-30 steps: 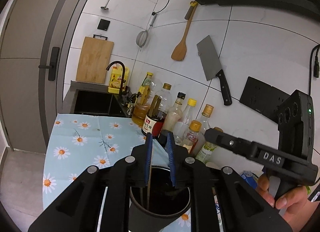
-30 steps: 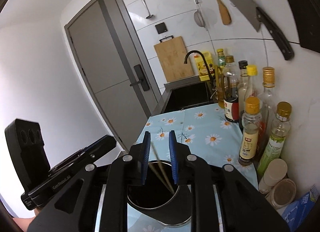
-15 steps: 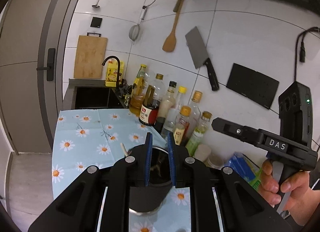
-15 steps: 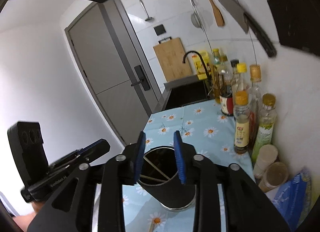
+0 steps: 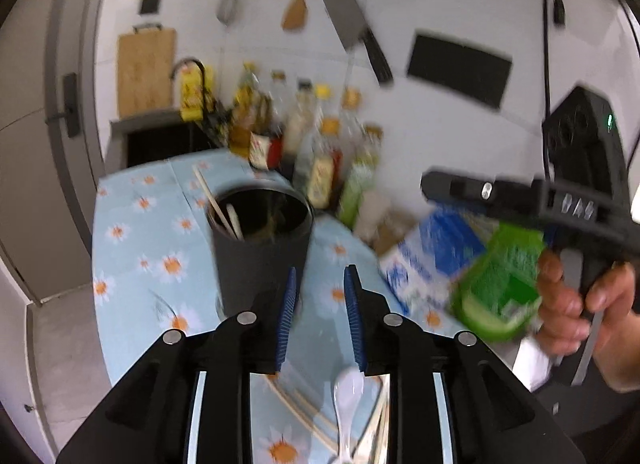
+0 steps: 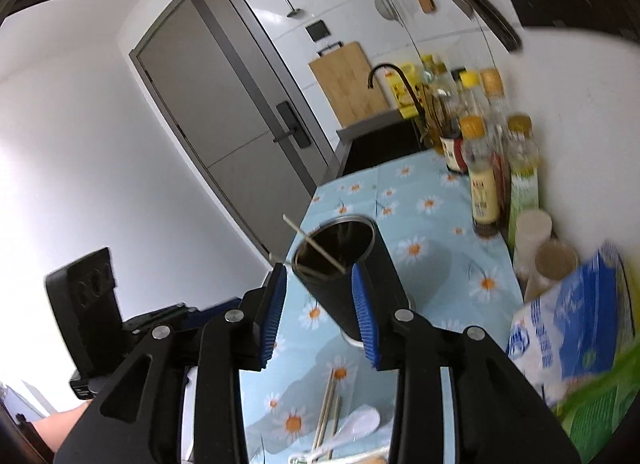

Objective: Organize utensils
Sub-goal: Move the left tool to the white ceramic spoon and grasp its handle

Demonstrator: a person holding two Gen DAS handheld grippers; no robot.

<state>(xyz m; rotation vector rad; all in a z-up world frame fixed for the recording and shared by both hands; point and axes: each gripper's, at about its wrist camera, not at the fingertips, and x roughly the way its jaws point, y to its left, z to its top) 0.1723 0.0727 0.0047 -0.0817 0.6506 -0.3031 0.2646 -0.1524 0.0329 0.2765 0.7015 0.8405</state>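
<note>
Both claws had drawn back from above the utensil holder (image 5: 262, 248), which now stood upright ahead of them. The left claw (image 5: 318, 324) was spreading and empty; the right claw (image 6: 320, 314) stood parted and empty, chopsticks left in the holder. Below the claws, loose chopsticks (image 6: 326, 412) and a white spoon (image 5: 347, 404) lay on the counter (image 6: 432, 264), probably next.

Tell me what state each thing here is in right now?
Left gripper: fingers opening, nothing between them.
Right gripper: open, nothing gripped.
Black utensil cup: upright, chopsticks leaning inside.
White spoon: lying on the tablecloth.
Loose chopsticks: lying flat beside the spoon.
Door: closed.
</note>
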